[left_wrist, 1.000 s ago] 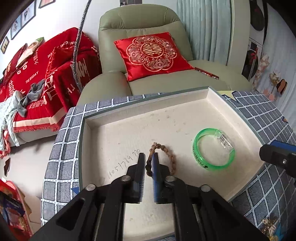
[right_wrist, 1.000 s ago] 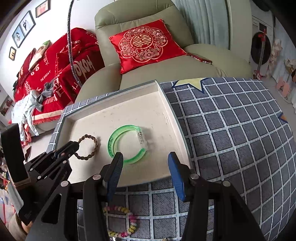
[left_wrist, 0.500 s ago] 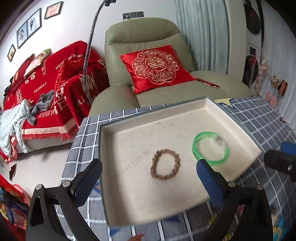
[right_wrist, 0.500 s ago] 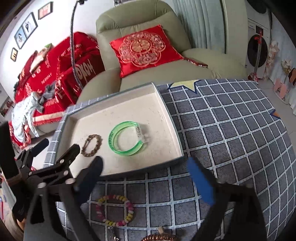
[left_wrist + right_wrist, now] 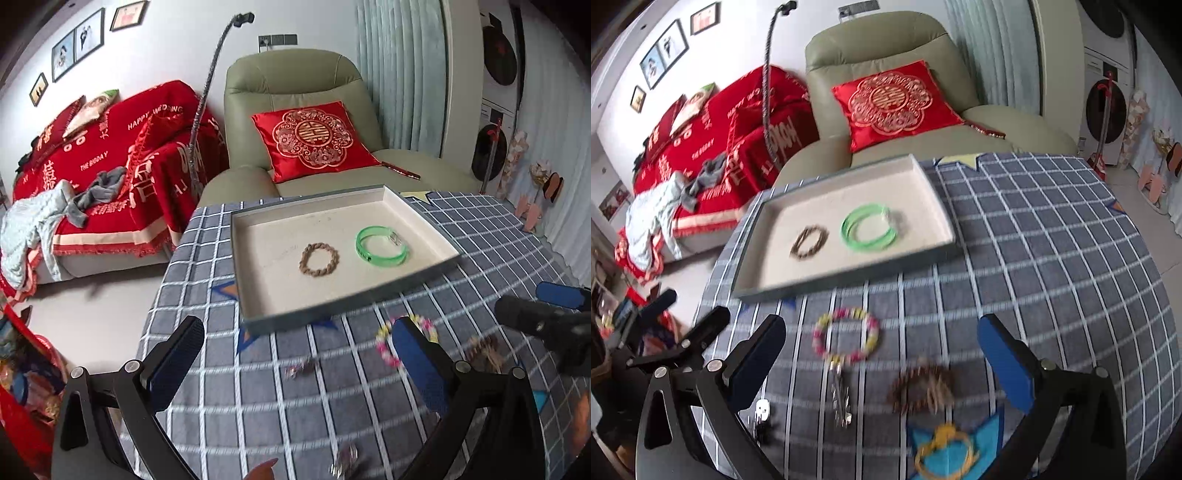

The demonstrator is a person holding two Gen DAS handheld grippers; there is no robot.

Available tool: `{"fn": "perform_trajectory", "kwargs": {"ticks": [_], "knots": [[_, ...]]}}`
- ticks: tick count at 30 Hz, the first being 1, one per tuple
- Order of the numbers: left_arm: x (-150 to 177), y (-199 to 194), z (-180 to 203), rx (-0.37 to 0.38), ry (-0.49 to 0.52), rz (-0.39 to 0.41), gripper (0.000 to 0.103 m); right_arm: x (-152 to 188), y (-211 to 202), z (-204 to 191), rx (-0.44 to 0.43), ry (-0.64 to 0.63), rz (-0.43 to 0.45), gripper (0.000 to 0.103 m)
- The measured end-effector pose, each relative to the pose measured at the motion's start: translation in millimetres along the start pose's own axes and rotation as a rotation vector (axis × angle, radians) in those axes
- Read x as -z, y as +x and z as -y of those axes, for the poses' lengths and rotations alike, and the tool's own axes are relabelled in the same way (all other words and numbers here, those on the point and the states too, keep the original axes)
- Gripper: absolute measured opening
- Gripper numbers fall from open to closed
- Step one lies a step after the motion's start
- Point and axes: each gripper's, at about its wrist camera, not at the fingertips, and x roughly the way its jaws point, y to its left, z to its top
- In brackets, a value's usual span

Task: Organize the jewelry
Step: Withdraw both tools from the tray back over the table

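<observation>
A shallow grey tray (image 5: 258, 325) (image 5: 846, 284) with a cream lining sits on the checked tablecloth. In it lie a brown twisted bracelet (image 5: 319, 259) (image 5: 809, 242) and a green bangle (image 5: 382, 246) (image 5: 868, 229). In front of the tray lie a pink and yellow bead bracelet (image 5: 846, 339) (image 5: 384, 345), a dark brown bead bracelet (image 5: 921, 387), a yellow ring bracelet (image 5: 945, 452) and small silver pieces (image 5: 840, 398). My left gripper (image 5: 295, 365) is open and empty, back from the tray. My right gripper (image 5: 882, 365) is open and empty above the loose bracelets.
The round table's checked cloth (image 5: 1052, 240) drops off at the left and right edges. A green armchair with a red cushion (image 5: 314, 138) stands behind the table. A sofa with a red cover (image 5: 99, 158) is at the left.
My left gripper let go of the brown bracelet in the tray, opened wide and pulled back. My right gripper opened wider and pulled back too, so the loose bracelets came into view.
</observation>
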Motion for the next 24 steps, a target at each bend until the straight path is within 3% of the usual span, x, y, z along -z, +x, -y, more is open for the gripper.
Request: {"fn": "perform_trajectory", "kwargs": {"ticks": [8, 24], "knots": [[32.6, -28.9, -0.3, 0.024, -0.013, -0.027, 0.103, 45.9, -22.7, -7.9, 0.010, -0.035, -0.035, 0.103], [91.2, -49.8, 5.8, 0.093, -0.036, -0.116, 0.103, 99.7, -55.7, 5.8, 0.034, -0.021, -0.046, 0.103]]}}
